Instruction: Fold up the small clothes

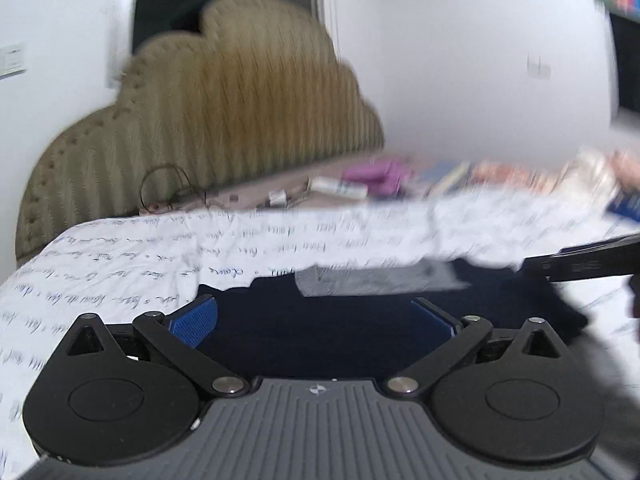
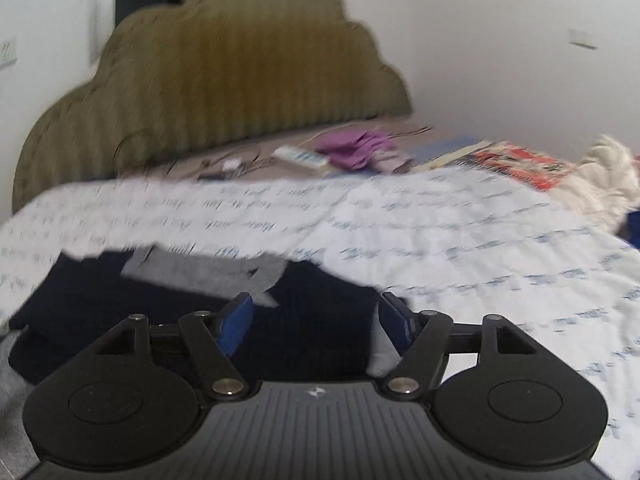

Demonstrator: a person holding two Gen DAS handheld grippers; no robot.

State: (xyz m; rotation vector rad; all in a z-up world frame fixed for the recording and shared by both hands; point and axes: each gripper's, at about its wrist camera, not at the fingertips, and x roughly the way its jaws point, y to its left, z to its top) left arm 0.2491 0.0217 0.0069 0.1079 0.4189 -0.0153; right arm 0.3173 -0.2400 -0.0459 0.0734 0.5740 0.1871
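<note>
Closest in, both grippers hang over the dark navy garment (image 2: 168, 312) with their jaws apart and nothing pinched between the blue pads. The left gripper (image 1: 314, 320) looks down on the navy cloth; the right gripper (image 2: 316, 320) hovers at the garment's right-hand edge, where the cloth meets the printed bedsheet (image 2: 460, 240).

The garment lies flat on the sheet near the bed's front edge, with a grey band (image 2: 204, 274) across its far side. From both views its long axis seems to run side to side across the bed, grey band pointing toward the headboard (image 2: 224, 80), though blur softens the outline.

The risk, as I see it: the fold is loose, so a pad brushing the top layer could drag it open or skew the edges. The sheet is soft and rumpled, and a low pinch might catch it with the cloth.

Further back, purple fabric (image 2: 360, 148) and clutter lie well apart.
</note>
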